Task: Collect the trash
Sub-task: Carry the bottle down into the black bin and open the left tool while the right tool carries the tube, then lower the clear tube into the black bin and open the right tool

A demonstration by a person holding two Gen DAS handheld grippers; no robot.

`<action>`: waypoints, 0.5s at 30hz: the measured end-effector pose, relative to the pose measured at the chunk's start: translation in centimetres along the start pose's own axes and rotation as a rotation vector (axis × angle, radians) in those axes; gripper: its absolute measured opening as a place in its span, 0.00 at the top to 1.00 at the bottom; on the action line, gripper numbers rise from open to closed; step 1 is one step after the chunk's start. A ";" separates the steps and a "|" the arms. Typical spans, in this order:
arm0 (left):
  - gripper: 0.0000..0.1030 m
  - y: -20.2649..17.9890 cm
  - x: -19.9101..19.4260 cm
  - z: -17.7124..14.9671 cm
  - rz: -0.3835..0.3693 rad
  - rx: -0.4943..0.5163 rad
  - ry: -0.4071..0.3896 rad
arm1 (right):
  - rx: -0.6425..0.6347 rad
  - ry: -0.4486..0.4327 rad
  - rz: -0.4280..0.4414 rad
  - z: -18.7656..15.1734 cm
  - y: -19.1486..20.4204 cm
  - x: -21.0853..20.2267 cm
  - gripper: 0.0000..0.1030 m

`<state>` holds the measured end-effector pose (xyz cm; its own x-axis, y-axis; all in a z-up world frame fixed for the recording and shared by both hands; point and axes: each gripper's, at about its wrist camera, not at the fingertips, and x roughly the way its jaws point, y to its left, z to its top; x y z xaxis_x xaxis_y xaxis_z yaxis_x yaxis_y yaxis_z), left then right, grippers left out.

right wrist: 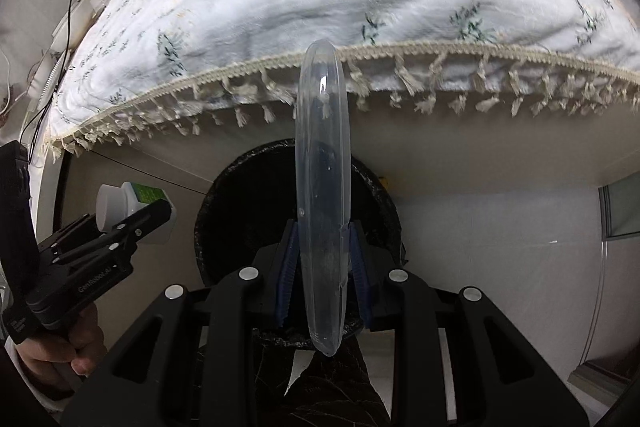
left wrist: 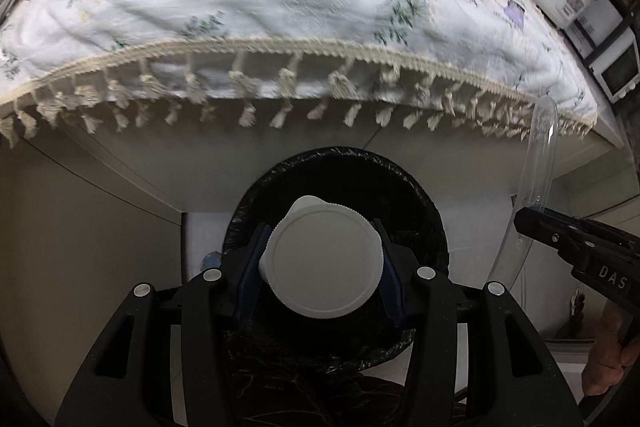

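Above the black-lined trash bin below the tablecloth's fringe, the left gripper clamped a white-capped carton and the right gripper pinched a clear plastic lid edge-on, the drop-in step apparently needing only a release.

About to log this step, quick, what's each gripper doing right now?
Left gripper: closed on a white-capped carton.
Right gripper: closed on a clear plastic lid.
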<state>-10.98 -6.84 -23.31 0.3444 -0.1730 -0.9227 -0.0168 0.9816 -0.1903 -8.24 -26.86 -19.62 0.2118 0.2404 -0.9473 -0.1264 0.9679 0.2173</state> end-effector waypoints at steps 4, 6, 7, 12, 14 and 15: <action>0.53 -1.3 1.6 0.0 -0.012 0.031 0.016 | 0.022 0.015 -0.022 -0.9 -1.5 0.0 0.76; 0.53 -1.9 2.2 -0.1 -0.019 0.047 0.023 | 0.032 0.021 -0.030 -1.2 -1.9 0.0 0.76; 0.52 -2.3 2.4 -0.1 -0.023 0.057 0.026 | 0.036 0.023 -0.033 -1.4 -2.2 0.0 0.76; 0.44 -3.3 2.9 -0.1 -0.029 0.079 0.023 | 0.051 0.029 -0.042 -1.9 -3.4 -0.1 0.76; 0.35 -3.6 2.9 0.0 -0.017 0.078 0.006 | 0.054 0.029 -0.040 -1.9 -3.5 0.0 0.76; 0.34 -3.5 2.9 0.1 -0.018 0.074 0.002 | 0.055 0.029 -0.038 -1.8 -3.4 0.1 0.76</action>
<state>-9.89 -10.80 -25.25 0.3421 -0.1906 -0.9201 0.0585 0.9816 -0.1816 -9.56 -30.28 -20.85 0.1874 0.2023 -0.9612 -0.0657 0.9790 0.1932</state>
